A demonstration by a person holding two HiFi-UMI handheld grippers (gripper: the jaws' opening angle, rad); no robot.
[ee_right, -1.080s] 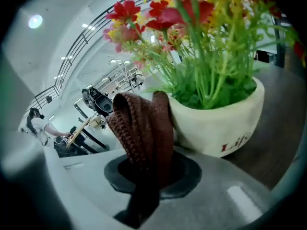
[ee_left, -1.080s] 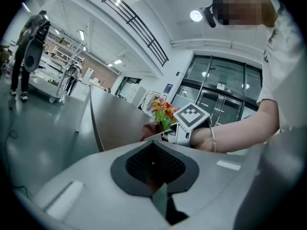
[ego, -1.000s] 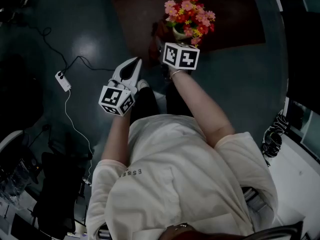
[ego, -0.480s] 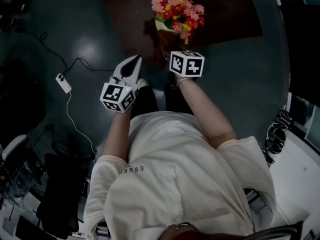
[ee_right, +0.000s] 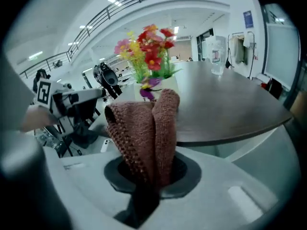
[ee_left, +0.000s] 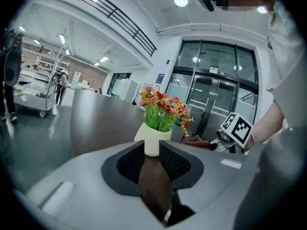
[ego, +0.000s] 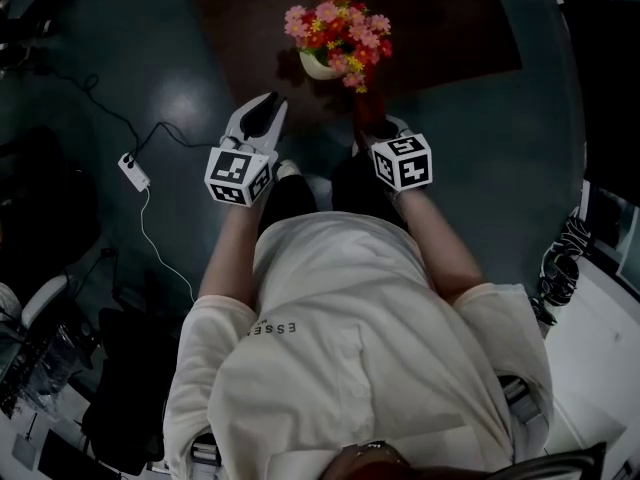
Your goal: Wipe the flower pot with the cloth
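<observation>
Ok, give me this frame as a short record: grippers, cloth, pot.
left gripper: jaws opening, nothing between them
right gripper: shut on brown knitted cloth
flower pot: cream, upright on dark table, holds red, pink and yellow flowers
wiping: not under way; cloth clear of the pot

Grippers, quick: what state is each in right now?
Left gripper: jaws opening, nothing between them.
Right gripper: closed on the cloth.
</observation>
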